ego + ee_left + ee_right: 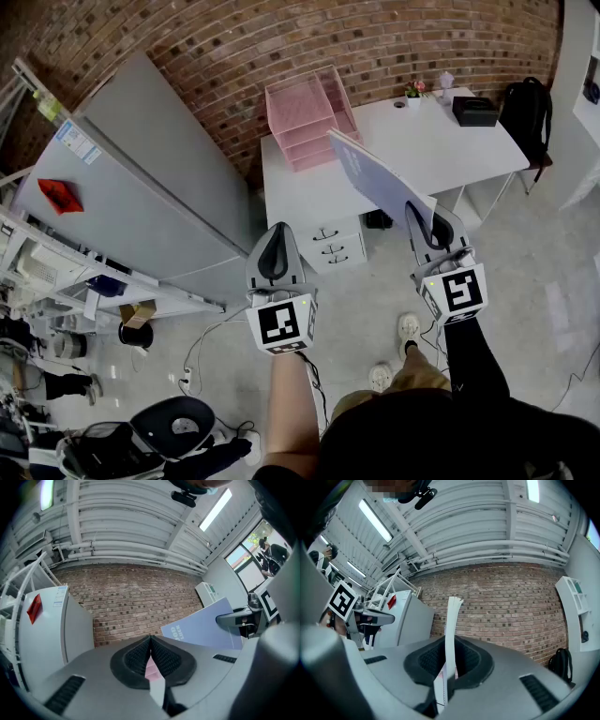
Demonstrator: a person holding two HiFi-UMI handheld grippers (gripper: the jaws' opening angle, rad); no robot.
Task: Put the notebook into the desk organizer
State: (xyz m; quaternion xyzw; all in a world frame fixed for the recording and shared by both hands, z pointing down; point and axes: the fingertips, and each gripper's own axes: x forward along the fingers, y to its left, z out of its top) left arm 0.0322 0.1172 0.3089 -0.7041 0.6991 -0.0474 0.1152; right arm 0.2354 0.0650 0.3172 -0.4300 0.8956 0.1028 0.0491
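A pale blue notebook point(380, 178) is held up in the air in front of the white desk point(309, 192), pinched at its near corner by my right gripper point(427, 228). In the right gripper view the notebook point(451, 634) shows edge-on between the jaws, which are shut on it. The pink mesh desk organizer point(309, 117) stands on the desk's far left part, against the brick wall. My left gripper point(275, 251) hovers left of the desk over the floor, shut and empty; from its view the notebook point(206, 625) appears at right.
A large grey cabinet point(141, 178) stands left of the desk. A black box point(474, 111) and a small flower pot point(413, 92) sit on the desk's far right. A black backpack point(527, 117) leans at right. A white drawer unit point(333, 246) is under the desk.
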